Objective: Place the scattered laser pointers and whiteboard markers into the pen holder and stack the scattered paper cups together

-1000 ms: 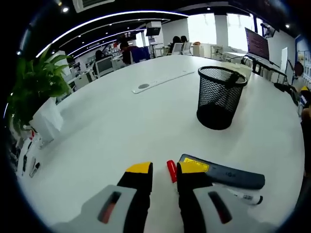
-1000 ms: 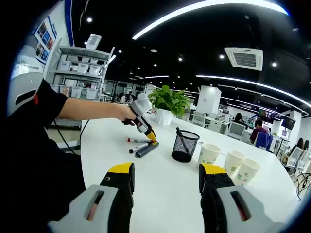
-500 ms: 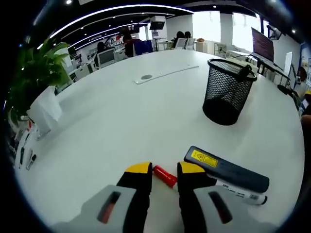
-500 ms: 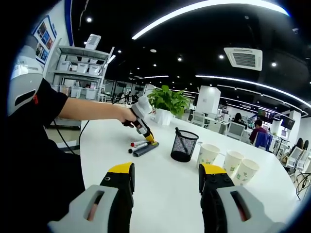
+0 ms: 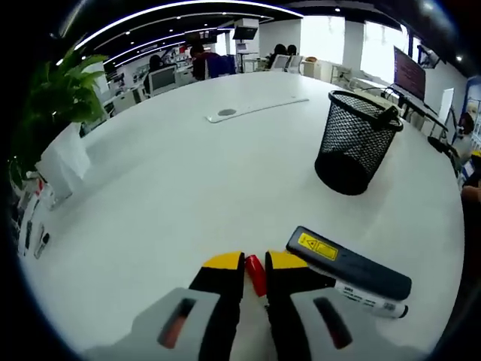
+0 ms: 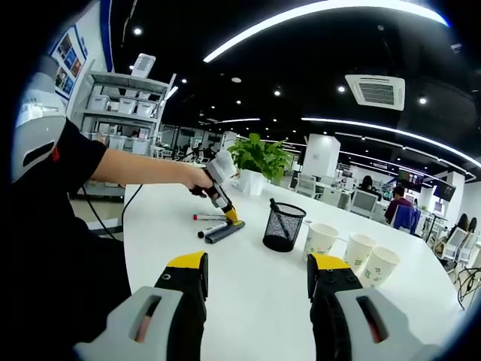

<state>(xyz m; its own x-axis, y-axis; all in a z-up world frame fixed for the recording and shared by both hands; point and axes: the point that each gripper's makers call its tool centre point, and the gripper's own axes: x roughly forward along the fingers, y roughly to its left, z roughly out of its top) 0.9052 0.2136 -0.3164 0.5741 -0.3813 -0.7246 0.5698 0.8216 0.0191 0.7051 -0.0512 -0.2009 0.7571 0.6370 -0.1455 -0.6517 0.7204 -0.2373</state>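
My left gripper (image 5: 255, 262) is low over the white table, its yellow-tipped jaws shut on the red cap end of a whiteboard marker (image 5: 256, 274). Just right of it lie a dark laser pointer (image 5: 349, 262) with a yellow label and a white marker (image 5: 373, 301). The black mesh pen holder (image 5: 355, 143) stands further off. In the right gripper view, my right gripper (image 6: 259, 271) hangs open above the table with nothing in it. There a person's hand holds the left gripper (image 6: 231, 216) at the marker (image 6: 204, 217), left of the pen holder (image 6: 284, 226). Three paper cups (image 6: 359, 250) stand apart beside the holder.
A potted plant (image 5: 56, 101) in a white pot stands at the table's left edge, with small items beside it. A flat cable cover (image 5: 252, 110) sits mid-table. People and desks fill the background. A person's dark sleeve (image 6: 52, 195) is at my left.
The left jaws have closed in on the red-capped marker, which turned to lie along them. The right gripper has stayed still and open.
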